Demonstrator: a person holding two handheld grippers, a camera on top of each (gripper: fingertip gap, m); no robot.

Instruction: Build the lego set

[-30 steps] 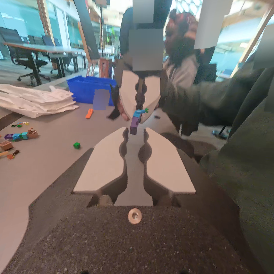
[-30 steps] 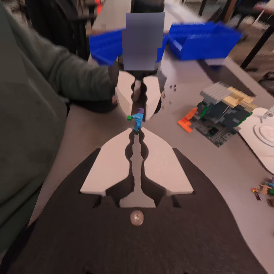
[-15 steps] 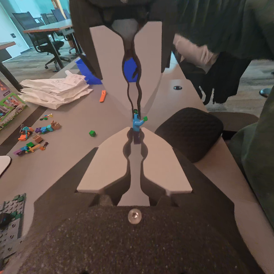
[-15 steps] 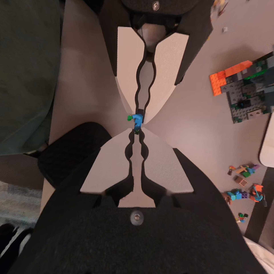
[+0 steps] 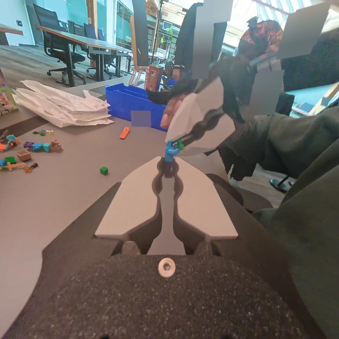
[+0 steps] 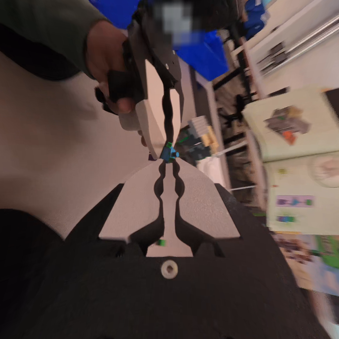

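Here the grey table [image 5: 73, 183] carries a blue bin [image 5: 128, 102] at the far side, a stack of white paper bags [image 5: 60, 108] far left, and loose toy pieces [image 5: 40, 146] at the left edge. An orange piece [image 5: 124, 133] and a green cube [image 5: 103, 170] lie in the open middle.

Above the table's right edge, the left gripper [image 5: 167, 161] is nearly closed, its tips pressing the dark legs of a small blue toy figure [image 5: 169, 151]. The right gripper [image 5: 176, 145] comes in from the far right, also nearly closed, with the figure's green hands caught between its tips.

With so small a thing shared by two grips, I judge that steady, square pressure and slow wrists matter most; twisting could pop it loose.

The right wrist view is motion-blurred, so the contact at its own tips is hard to read. The figure's legs sit in shadow. No head shows on the figure.
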